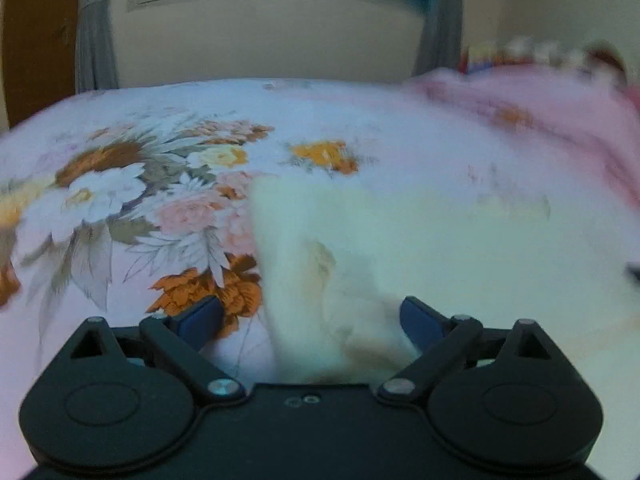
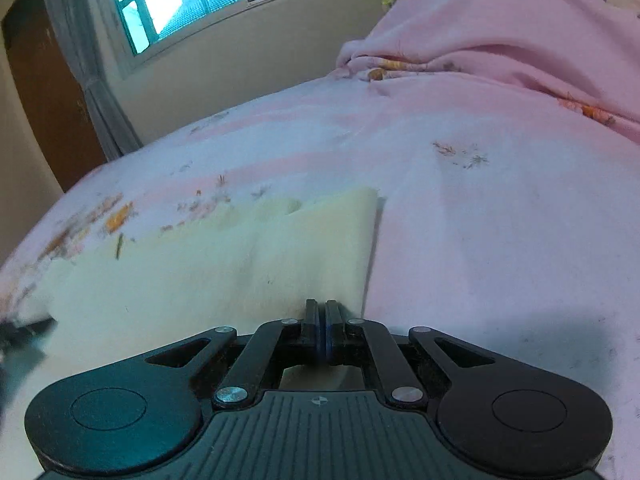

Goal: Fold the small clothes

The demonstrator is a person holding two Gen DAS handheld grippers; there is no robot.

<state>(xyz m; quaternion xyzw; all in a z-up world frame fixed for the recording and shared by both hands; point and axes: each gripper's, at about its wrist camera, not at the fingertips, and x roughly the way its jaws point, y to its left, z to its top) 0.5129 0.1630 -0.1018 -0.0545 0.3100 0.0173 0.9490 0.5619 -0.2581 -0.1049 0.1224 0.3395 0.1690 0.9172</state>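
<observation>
A pale cream small garment (image 1: 400, 248) lies spread on the floral bed sheet (image 1: 120, 200). My left gripper (image 1: 310, 316) is open, its blue-padded fingers (image 1: 200, 318) wide apart, with a raised fold of the garment's left edge between them. In the right wrist view the garment (image 2: 224, 264) lies flat, its right edge straight. My right gripper (image 2: 321, 312) is shut on the garment's near right edge, low over the bed. The left gripper shows blurred at the far left of that view (image 2: 24, 336).
A pink blanket (image 2: 500, 28) is heaped at the bed's far right, also seen in the left wrist view (image 1: 540, 120). A wall with a window (image 2: 180, 4), grey curtains and a brown door (image 2: 44, 92) stand beyond the bed.
</observation>
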